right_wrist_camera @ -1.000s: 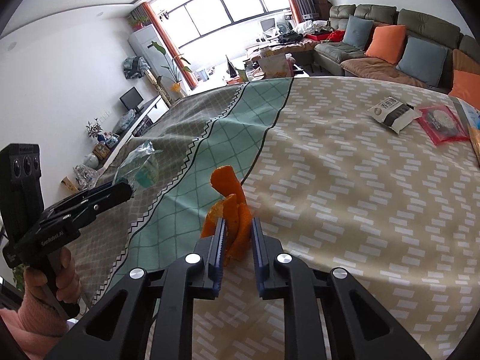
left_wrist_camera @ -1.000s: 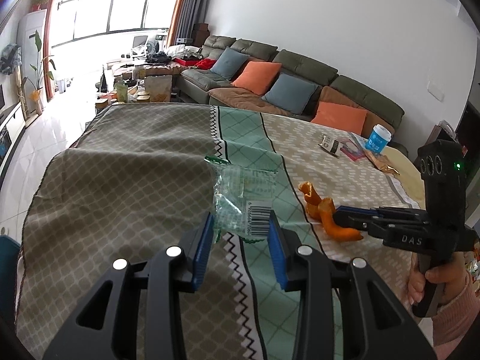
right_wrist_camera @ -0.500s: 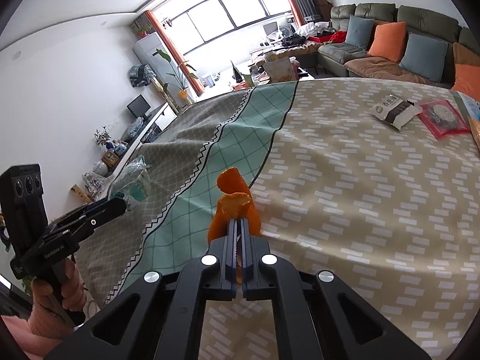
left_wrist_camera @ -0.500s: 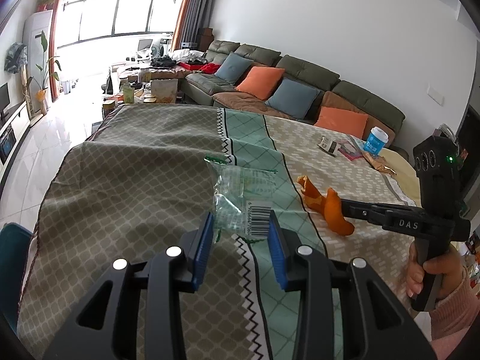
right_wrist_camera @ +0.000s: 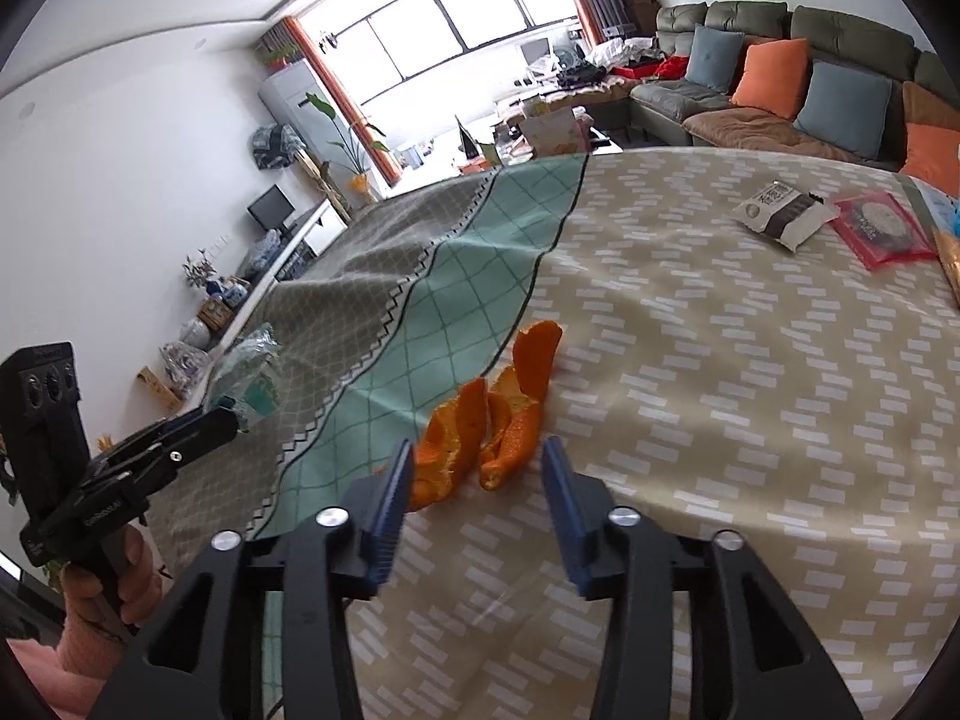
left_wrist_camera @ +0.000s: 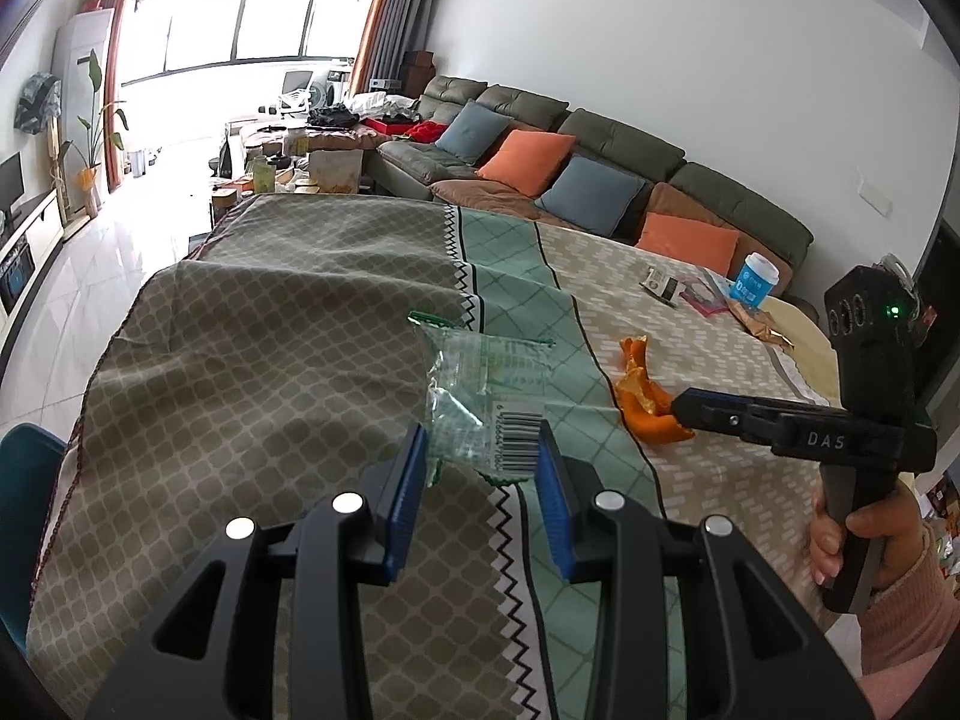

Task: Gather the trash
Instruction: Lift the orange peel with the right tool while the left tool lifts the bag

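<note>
Right wrist view: my right tongs (right_wrist_camera: 477,495) are opening around the orange peel (right_wrist_camera: 489,426); left tongs (left_wrist_camera: 480,468) clamp the plastic wrapper (left_wrist_camera: 489,402) beside it. Regrip the peel's thickest fold.

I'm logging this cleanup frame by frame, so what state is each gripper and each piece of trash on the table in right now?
left gripper: shut on the clear plastic wrapper, held off the cloth.
clear plastic wrapper: crumpled, barcode end between the pads.
right gripper: jaws opening, pads clear of the peel.
orange peel: lying loose on the tablecloth, partly between the open jaws.
white snack packet: lying flat, untouched.
red packet: lying flat, untouched.
blue cup: upright.
</note>
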Motion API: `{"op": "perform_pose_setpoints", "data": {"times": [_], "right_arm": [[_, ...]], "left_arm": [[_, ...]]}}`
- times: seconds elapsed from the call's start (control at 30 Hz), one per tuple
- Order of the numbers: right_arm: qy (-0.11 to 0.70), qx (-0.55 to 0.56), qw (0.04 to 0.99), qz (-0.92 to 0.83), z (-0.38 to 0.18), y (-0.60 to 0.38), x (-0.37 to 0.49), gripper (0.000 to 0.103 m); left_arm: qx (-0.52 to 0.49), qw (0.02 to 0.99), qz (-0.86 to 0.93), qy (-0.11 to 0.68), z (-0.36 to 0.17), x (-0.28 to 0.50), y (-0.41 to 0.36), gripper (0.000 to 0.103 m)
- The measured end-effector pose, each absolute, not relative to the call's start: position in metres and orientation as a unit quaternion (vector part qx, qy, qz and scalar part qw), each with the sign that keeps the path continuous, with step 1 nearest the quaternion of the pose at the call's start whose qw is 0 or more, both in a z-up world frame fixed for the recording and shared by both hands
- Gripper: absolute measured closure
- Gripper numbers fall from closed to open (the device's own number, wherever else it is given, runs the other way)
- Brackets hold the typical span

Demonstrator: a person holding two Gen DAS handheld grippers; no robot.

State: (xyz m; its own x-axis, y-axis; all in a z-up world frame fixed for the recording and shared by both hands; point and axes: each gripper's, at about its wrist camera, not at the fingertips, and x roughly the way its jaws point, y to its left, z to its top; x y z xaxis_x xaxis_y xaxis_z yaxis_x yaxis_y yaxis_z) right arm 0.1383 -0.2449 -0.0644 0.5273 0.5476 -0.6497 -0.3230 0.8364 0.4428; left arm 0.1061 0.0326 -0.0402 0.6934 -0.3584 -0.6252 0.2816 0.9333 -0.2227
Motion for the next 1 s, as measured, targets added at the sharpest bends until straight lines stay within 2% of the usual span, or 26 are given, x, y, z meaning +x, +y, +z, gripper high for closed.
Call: {"op": "perform_pose_setpoints", "data": {"times": [0.27,0.33,0.4,0.53,0.6,0.7,1.0], "right_arm": [[0.429,0.106,0.861,0.251,-0.067,-0.223,0.157,0.048],[0.429,0.1,0.862,0.25,-0.067,-0.221,0.158,0.053],[0.431,0.089,0.862,0.249,-0.068,-0.217,0.159,0.067],[0.429,0.082,0.863,0.254,-0.067,-0.216,0.158,0.074],[0.425,0.082,0.864,0.258,-0.067,-0.217,0.156,0.083],[0.417,0.086,0.866,0.263,-0.064,-0.219,0.154,0.088],[0.408,0.108,0.862,0.28,-0.061,-0.228,0.146,0.089]], "left_arm": [[-0.059,0.916,-0.172,0.357,-0.047,0.108,0.034,0.067],[-0.06,0.916,-0.171,0.357,-0.048,0.108,0.035,0.067],[-0.06,0.916,-0.17,0.358,-0.049,0.108,0.035,0.067],[-0.063,0.916,-0.168,0.359,-0.05,0.108,0.037,0.067],[-0.061,0.917,-0.167,0.358,-0.049,0.107,0.037,0.067],[-0.058,0.918,-0.165,0.355,-0.049,0.104,0.038,0.067],[-0.063,0.919,-0.161,0.355,-0.048,0.099,0.043,0.067]]}}
